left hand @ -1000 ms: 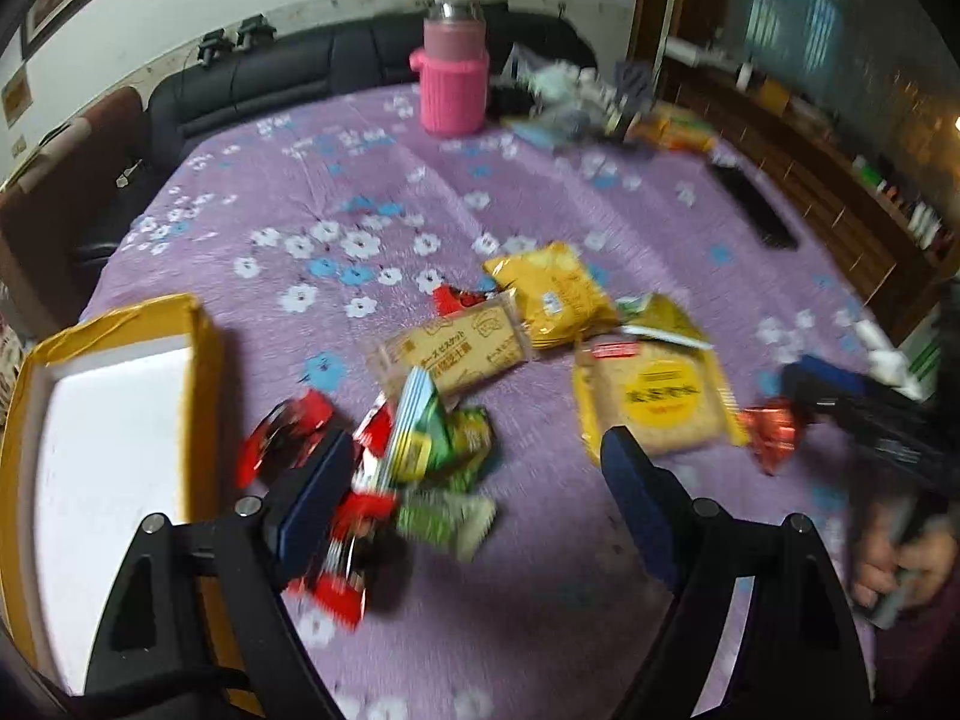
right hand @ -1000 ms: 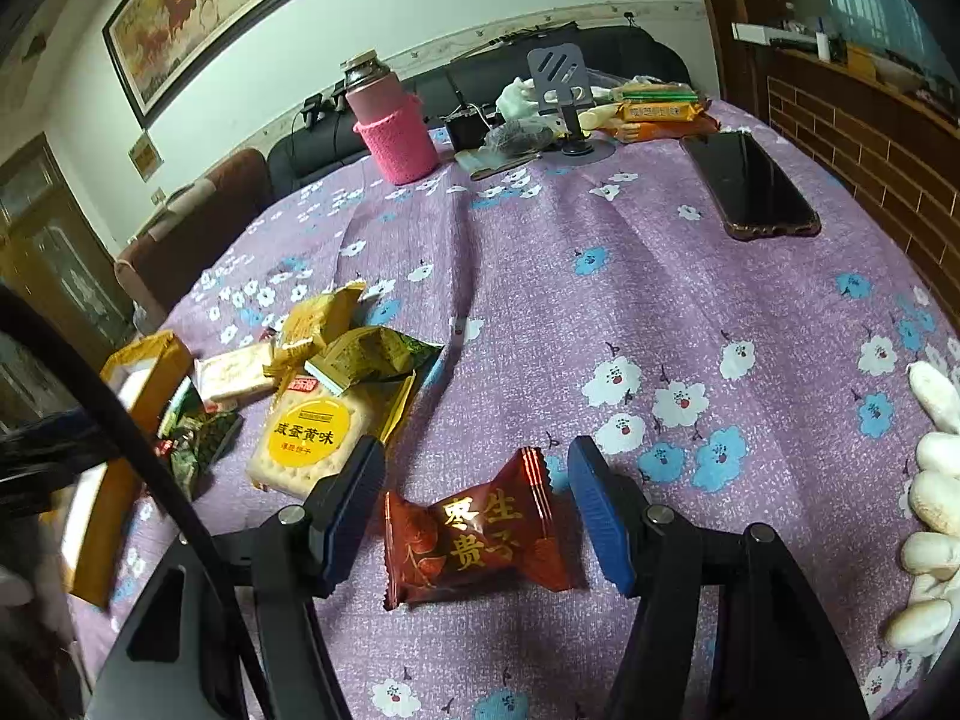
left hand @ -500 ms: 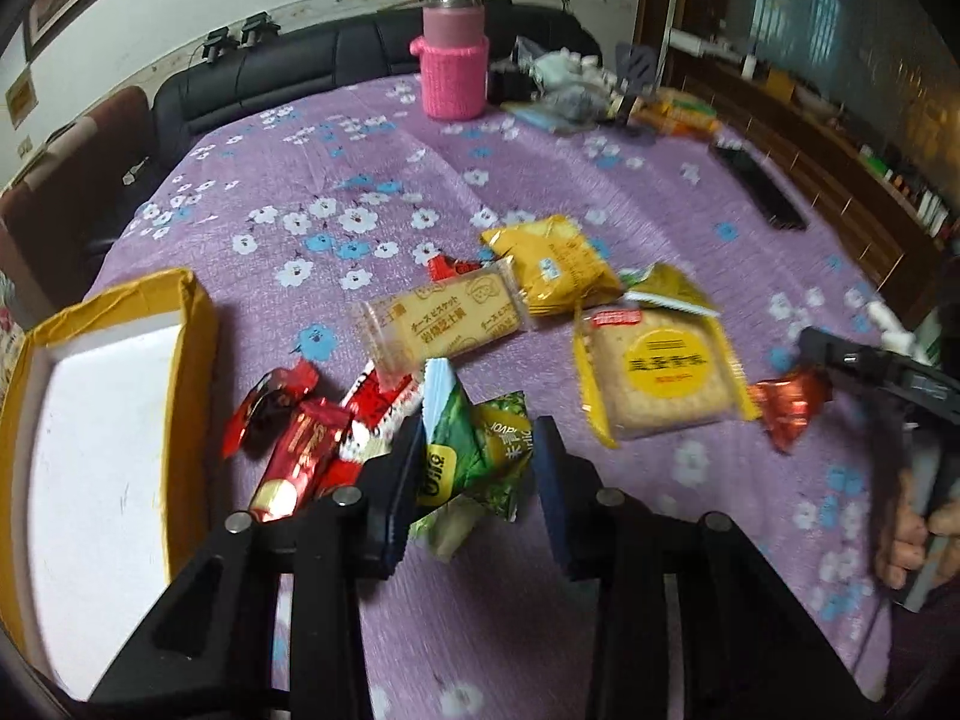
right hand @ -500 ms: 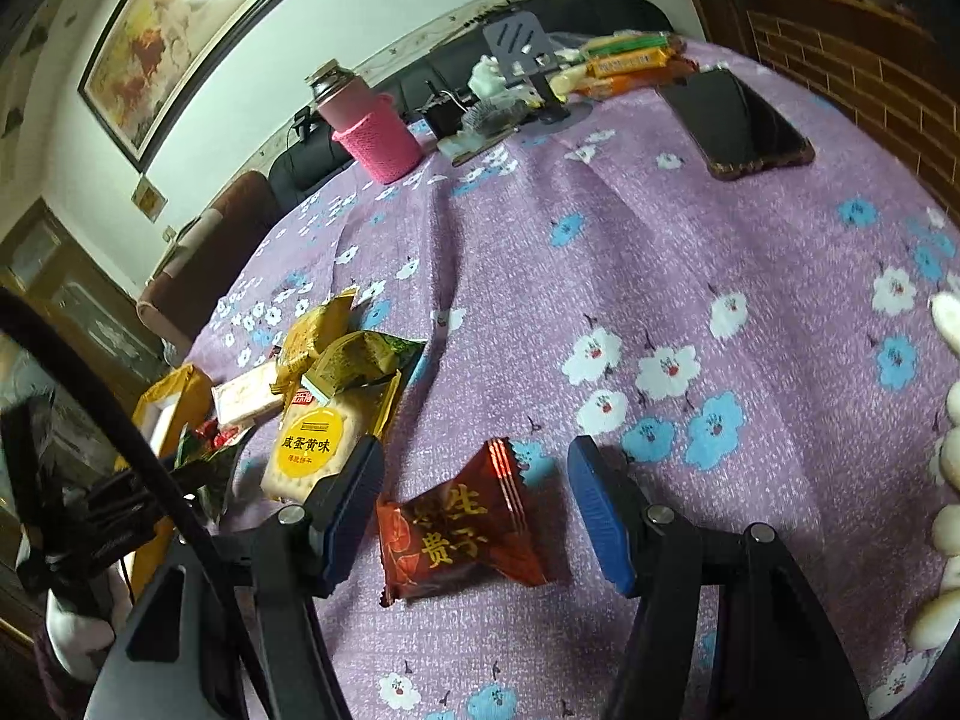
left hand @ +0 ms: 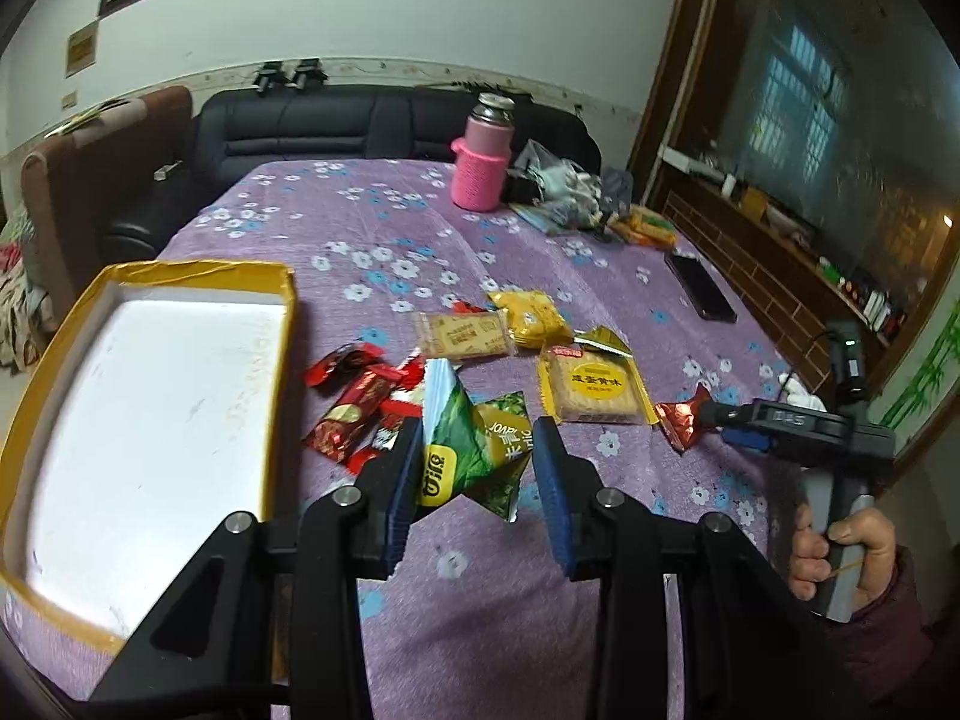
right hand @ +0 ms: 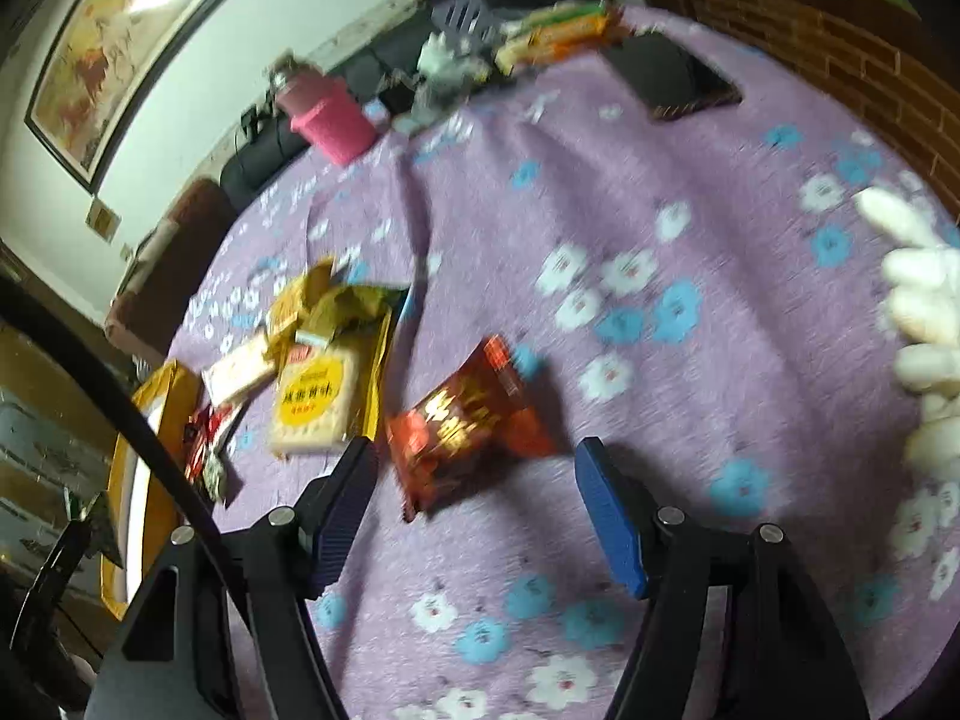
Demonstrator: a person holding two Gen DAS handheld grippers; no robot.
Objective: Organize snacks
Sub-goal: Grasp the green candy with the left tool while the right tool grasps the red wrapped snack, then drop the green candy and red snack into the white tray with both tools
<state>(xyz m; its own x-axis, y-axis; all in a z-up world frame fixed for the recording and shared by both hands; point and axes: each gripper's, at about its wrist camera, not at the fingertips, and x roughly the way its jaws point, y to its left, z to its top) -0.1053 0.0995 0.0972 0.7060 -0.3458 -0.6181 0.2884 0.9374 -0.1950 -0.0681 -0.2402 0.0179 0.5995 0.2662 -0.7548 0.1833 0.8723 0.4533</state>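
Note:
My left gripper (left hand: 474, 468) is shut on green snack packets (left hand: 468, 450) and holds them above the purple flowered tablecloth. A yellow box with a white inside (left hand: 150, 408) lies to its left. Red candy wrappers (left hand: 354, 402), a cracker pack (left hand: 462, 333), a yellow packet (left hand: 531, 318) and a yellow biscuit pack (left hand: 591, 384) lie beyond. My right gripper (right hand: 474, 504) is open; a red snack packet (right hand: 462, 420) lies between its fingers on the cloth. The right gripper also shows in the left wrist view (left hand: 720, 420) beside that red packet (left hand: 681, 420).
A pink flask (left hand: 480, 162), a black phone (left hand: 699, 294) and a clutter of bags and packets (left hand: 570, 192) sit at the table's far side. A white glove (right hand: 918, 312) lies at the right. A dark sofa (left hand: 360, 120) stands behind the table.
My left gripper closed on the green packets and lifted them off the pile. My right gripper stayed open around the red packet and shifted, blurring its view.

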